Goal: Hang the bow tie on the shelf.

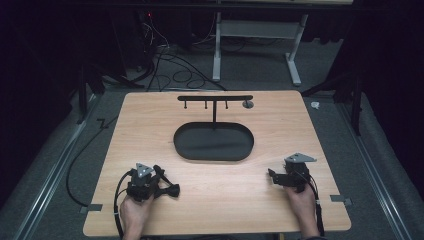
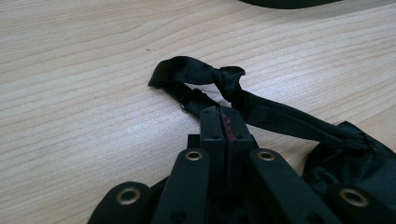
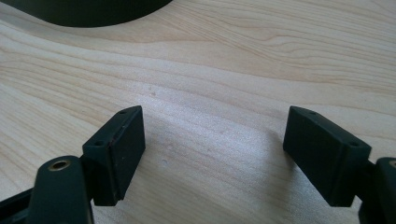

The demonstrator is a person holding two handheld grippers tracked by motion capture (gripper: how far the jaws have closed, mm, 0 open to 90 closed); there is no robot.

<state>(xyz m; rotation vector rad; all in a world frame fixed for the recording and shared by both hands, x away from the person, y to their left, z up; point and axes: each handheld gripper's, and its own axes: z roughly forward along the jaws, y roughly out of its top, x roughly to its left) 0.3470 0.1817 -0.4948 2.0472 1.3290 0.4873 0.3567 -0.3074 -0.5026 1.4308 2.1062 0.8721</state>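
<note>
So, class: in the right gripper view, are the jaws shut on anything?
No, the right gripper stands wide open, with bare wooden table between its jaws.

Table point(image 1: 150, 210) brightly lit, dark surroundings, soft shadows, gripper views slightly blurred

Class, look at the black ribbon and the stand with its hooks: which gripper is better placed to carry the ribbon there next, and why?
Left. The left gripper is shut on the black ribbon. The right gripper is open over bare table, apart from the ribbon. The stand is across the table.
</note>
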